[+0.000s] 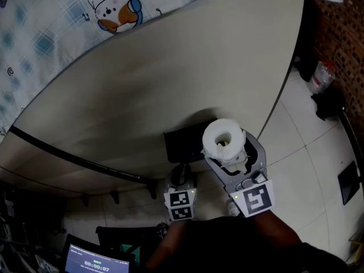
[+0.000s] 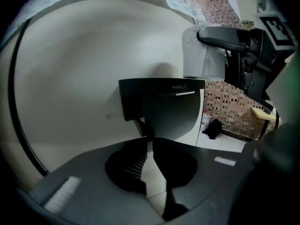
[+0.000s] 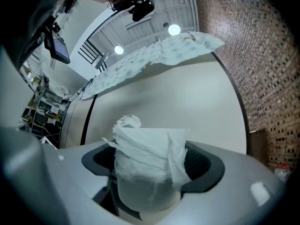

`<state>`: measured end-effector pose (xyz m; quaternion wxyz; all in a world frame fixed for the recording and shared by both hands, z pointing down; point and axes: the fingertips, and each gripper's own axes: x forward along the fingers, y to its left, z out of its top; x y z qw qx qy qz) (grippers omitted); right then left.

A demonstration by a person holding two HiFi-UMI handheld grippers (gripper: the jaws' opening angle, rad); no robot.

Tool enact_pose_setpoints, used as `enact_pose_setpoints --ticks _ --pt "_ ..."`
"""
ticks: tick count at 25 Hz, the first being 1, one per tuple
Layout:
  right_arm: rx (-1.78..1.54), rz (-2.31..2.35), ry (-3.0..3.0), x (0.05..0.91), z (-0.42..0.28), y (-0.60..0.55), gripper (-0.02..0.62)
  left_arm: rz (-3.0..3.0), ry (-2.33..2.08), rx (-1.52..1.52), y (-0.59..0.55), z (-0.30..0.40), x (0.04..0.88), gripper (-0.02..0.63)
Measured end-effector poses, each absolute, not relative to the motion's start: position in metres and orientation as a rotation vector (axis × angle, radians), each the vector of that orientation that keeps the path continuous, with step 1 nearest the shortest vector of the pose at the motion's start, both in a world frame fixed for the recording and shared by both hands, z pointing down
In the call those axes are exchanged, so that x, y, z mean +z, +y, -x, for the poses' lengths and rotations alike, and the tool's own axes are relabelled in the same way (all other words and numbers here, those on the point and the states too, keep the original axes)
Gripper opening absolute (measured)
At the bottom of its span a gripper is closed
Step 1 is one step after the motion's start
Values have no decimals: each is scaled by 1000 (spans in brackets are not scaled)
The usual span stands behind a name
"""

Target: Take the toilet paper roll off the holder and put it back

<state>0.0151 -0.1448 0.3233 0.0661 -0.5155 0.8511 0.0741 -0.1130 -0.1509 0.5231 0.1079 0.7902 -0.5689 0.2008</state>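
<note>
The white toilet paper roll point(image 1: 223, 140) point(image 3: 147, 168) stands on end between the jaws of my right gripper point(image 1: 226, 147) point(image 3: 150, 172), which is shut on it, with a ragged loose sheet on top. In the left gripper view the roll point(image 2: 199, 55) hangs just right of and above the black holder point(image 2: 161, 107). The holder point(image 1: 183, 144) is mounted on the curved white wall and carries no roll. My left gripper point(image 1: 181, 176) point(image 2: 152, 158) sits directly below the holder, its dark jaws closed to a thin zigzag gap. A holder strut reaches down to the jaw tips; contact is unclear.
The curved white wall point(image 1: 170, 73) fills most of the view, with a patterned cloth point(image 1: 85, 16) draped over its top. To the right are tiled floor point(image 1: 307, 152), a brick wall point(image 1: 341, 33), a bottle point(image 1: 321, 75) and a black bag point(image 1: 327, 104). A small screen point(image 1: 88, 261) glows at lower left.
</note>
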Motion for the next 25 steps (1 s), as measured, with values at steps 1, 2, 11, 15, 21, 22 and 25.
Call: enact_pose_setpoints --ticks 1,2,11,15,21,22,25 --pt "220 1556 2567 324 -16 -145 417 -2324 -1670 588 -150 113 523 58" --pt "219 1558 2565 324 -16 -144 417 -2322 -1666 586 -149 113 522 57" --pt "214 1623 2526 324 -36 -146 417 -2319 -1635 578 -136 112 519 58" --pt "210 1637 2522 326 -41 -145 417 -2310 -1626 579 -129 110 517 60" --pt "205 1650 2528 329 -43 -147 417 -2321 -1563 580 -119 108 513 61" --pt "207 1651 2528 329 -43 -148 417 -2327 -1553 577 -119 108 512 61" --pt "199 1646 2516 328 -45 -149 417 -2337 -1528 567 -116 106 508 61"
